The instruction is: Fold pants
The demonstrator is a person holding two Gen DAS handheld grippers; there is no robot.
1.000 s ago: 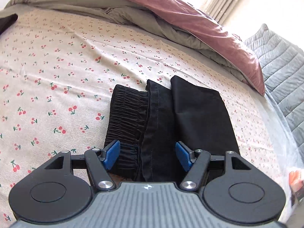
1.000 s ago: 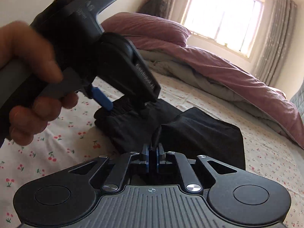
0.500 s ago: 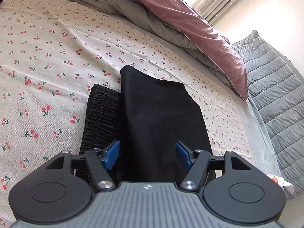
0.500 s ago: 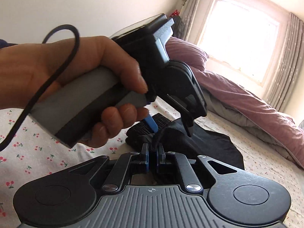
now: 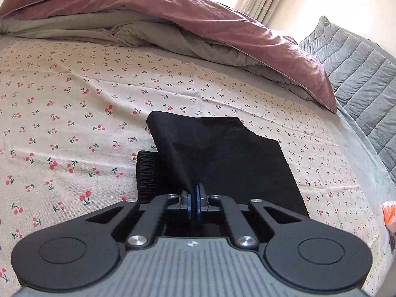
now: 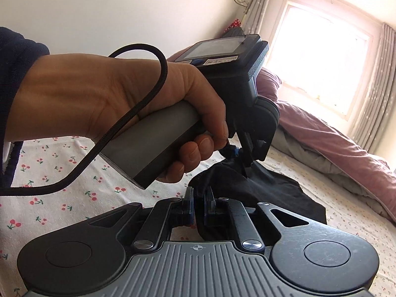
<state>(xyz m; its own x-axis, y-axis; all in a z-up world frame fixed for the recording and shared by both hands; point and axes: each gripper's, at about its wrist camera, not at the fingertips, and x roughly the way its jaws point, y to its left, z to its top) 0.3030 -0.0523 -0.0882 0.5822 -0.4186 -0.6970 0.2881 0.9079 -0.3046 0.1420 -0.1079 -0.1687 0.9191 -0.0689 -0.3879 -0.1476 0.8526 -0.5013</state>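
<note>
Left tongs (image 5: 193, 198) just closed on pants (image 5: 222, 158); right tongs (image 6: 198, 204) still clamped

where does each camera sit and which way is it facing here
Left wrist: on the left gripper, looking down along its jaws, which have just been closing and are shut on the folded black pants on the cherry-print bedsheet; no body part shows.
Right wrist: on the right gripper, looking across the bed toward the window; the person's left hand shows.
Shared: pants, bedsheet, mauve duvet.
</note>
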